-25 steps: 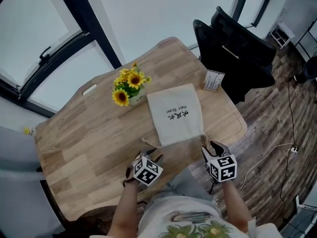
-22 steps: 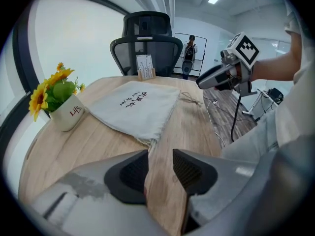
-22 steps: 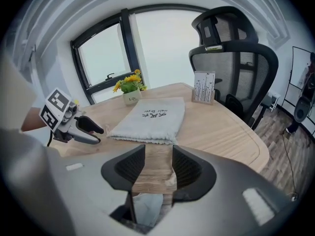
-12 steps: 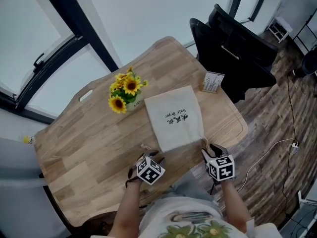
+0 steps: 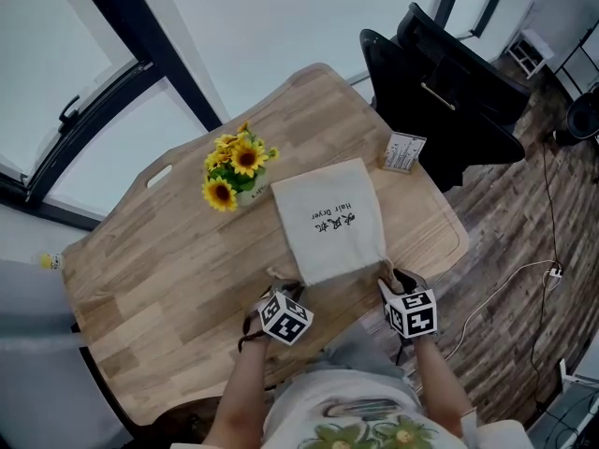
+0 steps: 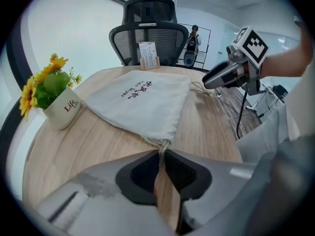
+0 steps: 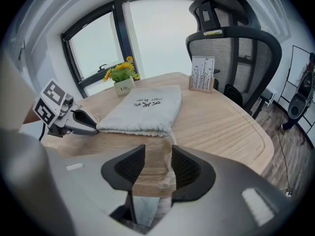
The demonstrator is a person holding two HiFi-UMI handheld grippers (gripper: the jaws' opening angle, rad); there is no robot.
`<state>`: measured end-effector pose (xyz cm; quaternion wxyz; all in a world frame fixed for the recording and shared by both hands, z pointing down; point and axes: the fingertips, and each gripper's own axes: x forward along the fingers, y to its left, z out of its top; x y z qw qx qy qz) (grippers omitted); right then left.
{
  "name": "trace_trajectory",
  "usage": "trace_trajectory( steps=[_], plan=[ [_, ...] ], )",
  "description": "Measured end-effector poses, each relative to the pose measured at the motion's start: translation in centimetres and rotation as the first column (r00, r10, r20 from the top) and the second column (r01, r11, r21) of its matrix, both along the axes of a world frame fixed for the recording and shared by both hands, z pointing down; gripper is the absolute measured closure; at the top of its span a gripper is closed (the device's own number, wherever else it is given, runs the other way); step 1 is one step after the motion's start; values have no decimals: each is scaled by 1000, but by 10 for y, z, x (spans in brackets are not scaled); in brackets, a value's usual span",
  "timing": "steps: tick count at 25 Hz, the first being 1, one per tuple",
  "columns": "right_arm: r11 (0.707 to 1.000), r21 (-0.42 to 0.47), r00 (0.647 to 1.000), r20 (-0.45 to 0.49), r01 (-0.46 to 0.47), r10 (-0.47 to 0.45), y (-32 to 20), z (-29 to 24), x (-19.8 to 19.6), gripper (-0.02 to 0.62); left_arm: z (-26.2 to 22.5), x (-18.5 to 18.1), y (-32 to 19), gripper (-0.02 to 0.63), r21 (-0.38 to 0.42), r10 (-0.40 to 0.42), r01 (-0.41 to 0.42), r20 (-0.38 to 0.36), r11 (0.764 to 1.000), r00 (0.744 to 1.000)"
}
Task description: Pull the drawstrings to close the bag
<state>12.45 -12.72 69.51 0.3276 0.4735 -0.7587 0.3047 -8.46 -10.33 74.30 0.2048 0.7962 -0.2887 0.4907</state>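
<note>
A beige drawstring bag (image 5: 328, 218) with dark print lies flat on the wooden table (image 5: 159, 269), its gathered mouth toward me. My left gripper (image 5: 284, 291) is at the mouth's left corner. In the left gripper view its jaws (image 6: 161, 152) are closing, and their tips pinch the left drawstring (image 6: 160, 144) where it leaves the bag (image 6: 142, 100). My right gripper (image 5: 398, 277) is at the right corner. In the right gripper view it (image 7: 158, 151) stands open, and the right drawstring (image 7: 172, 141) runs from the bag (image 7: 142, 109) along the inside of its right jaw.
A white pot of sunflowers (image 5: 234, 171) stands just left of the bag. A small card stand (image 5: 402, 152) sits at the far right table edge, with a black mesh office chair (image 5: 440, 82) behind it. A cable (image 5: 505, 297) lies on the floor to the right.
My left gripper has edged up to the bag's left corner and its jaws have come together on the string. The right gripper has barely moved.
</note>
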Motion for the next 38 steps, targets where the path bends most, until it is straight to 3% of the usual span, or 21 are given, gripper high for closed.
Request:
trace_trajectory(
  steps=[7, 12, 19, 31, 34, 38],
  plan=[
    [999, -20, 998, -49, -37, 36, -9, 17, 10, 423, 0, 0, 0, 560, 29, -16, 16, 4, 999, 1000],
    [1000, 14, 996, -86, -21, 22, -12, 12, 7, 477, 1, 0, 0, 560, 33, -37, 37, 3, 999, 999],
    [997, -72, 1000, 11, 14, -13, -4, 23, -8, 495, 1, -1, 0, 561, 34, -48, 48, 8, 998, 999],
    [997, -51, 998, -38, -50, 48, -23, 31, -7, 497, 0, 0, -1, 561, 36, -53, 53, 5, 998, 999],
    [994, -101, 998, 33, -50, 54, -18, 32, -9, 574, 0, -1, 0, 561, 35, -55, 55, 3, 998, 998],
    [991, -126, 996, 70, -39, 48, -12, 31, -11, 578, 0, 0, 0, 561, 33, -52, 52, -1, 998, 999]
  ],
)
